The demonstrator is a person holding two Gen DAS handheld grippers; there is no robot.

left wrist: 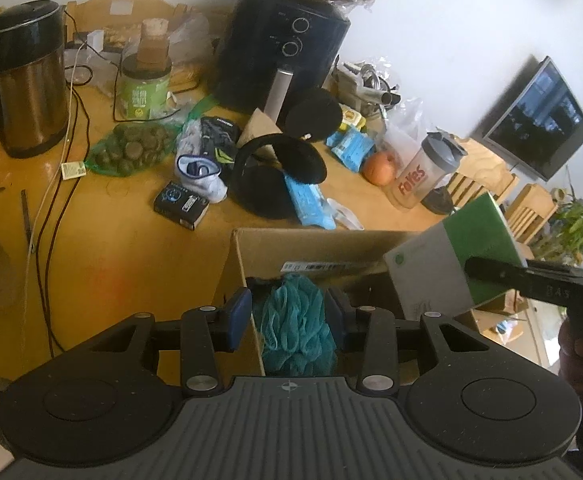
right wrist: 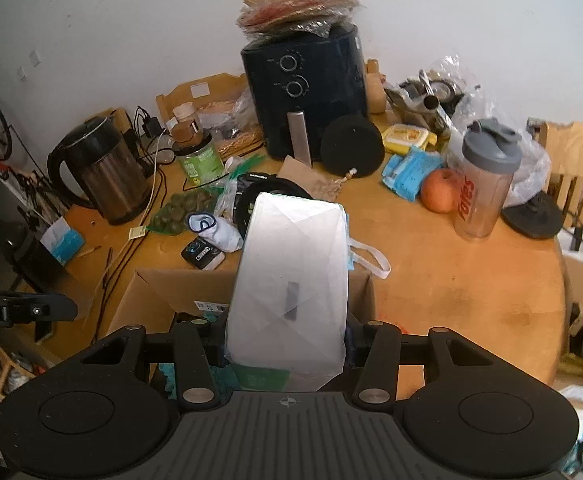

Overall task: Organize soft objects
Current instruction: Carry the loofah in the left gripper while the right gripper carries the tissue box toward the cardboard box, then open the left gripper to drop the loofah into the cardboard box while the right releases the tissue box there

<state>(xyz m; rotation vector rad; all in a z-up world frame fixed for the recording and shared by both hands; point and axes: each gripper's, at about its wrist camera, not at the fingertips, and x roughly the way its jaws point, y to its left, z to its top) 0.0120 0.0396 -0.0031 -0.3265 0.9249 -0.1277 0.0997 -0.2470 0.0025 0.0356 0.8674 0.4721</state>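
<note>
Left wrist: cardboard box (left wrist: 315, 248) holds teal loofah (left wrist: 297, 320), perhaps more beneath.

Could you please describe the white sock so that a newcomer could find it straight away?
Start at the black air fryer by the wall. In front of it sit black earmuffs; the white sock lies crumpled just left of them, the only white fabric there, with a blue-trimmed opening.

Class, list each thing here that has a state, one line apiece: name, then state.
Left tongs: open, above the box.
Right tongs: shut on the white-and-green pack.
Cardboard box: open, teal bath pouf inside.
Shaker bottle: upright, lid on.
Kettle: upright, lid closed.
Earmuffs: lying on the table.
</note>
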